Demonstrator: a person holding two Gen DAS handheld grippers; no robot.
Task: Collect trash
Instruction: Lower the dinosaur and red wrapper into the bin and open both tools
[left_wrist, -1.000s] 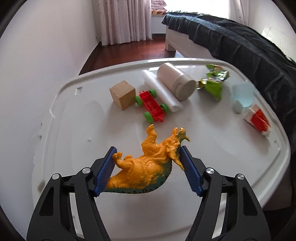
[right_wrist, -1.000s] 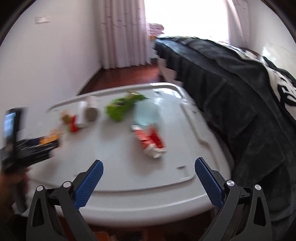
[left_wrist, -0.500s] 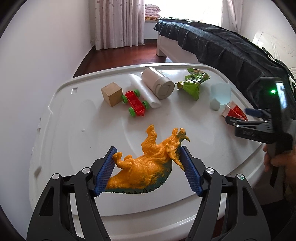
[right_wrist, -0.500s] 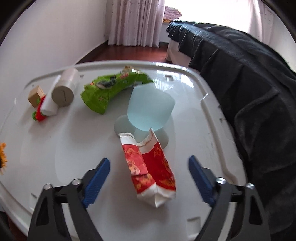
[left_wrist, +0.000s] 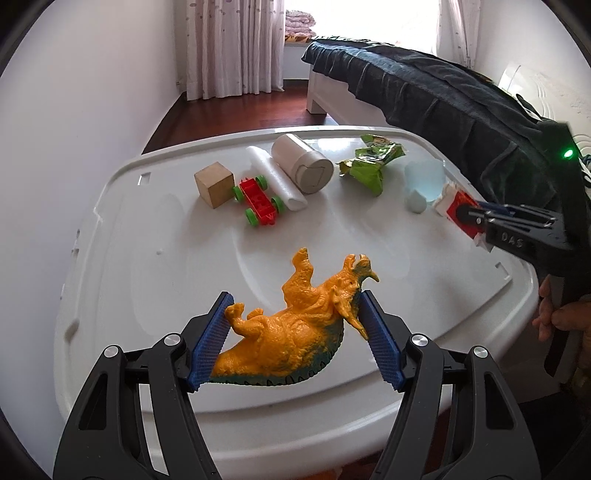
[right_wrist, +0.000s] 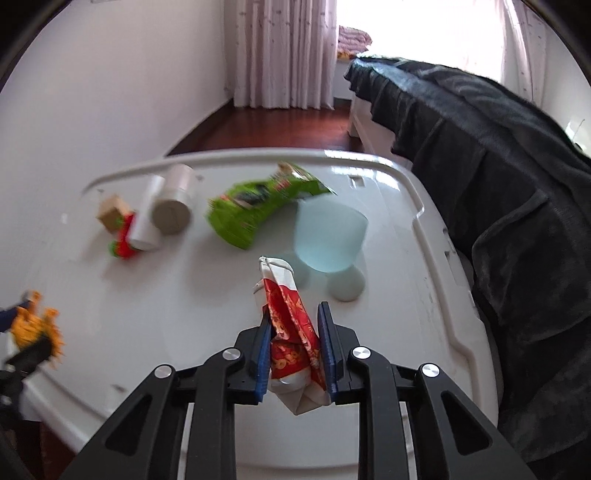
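Both grippers loaded.
Left gripper (left_wrist: 295, 338) pads clamp an orange dinosaur toy (left_wrist: 291, 332); right gripper (right_wrist: 295, 349) pinches a red wrapper (right_wrist: 291, 332), near-closed.

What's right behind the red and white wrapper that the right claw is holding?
Behind the red and white wrapper lies a tipped pale blue cup beside a small whitish round piece. The wrapper hides the tabletop directly under it.

In the right wrist view, the orange toy dinosaur (right_wrist: 35, 328) at the left edge is blurred and partly cut off. The green snack bag (right_wrist: 255, 206) and the red toy car (right_wrist: 123, 240) are also smeared. In the left wrist view, the red wrapper (left_wrist: 458, 206) is mostly hidden behind the right claw (left_wrist: 476, 218).
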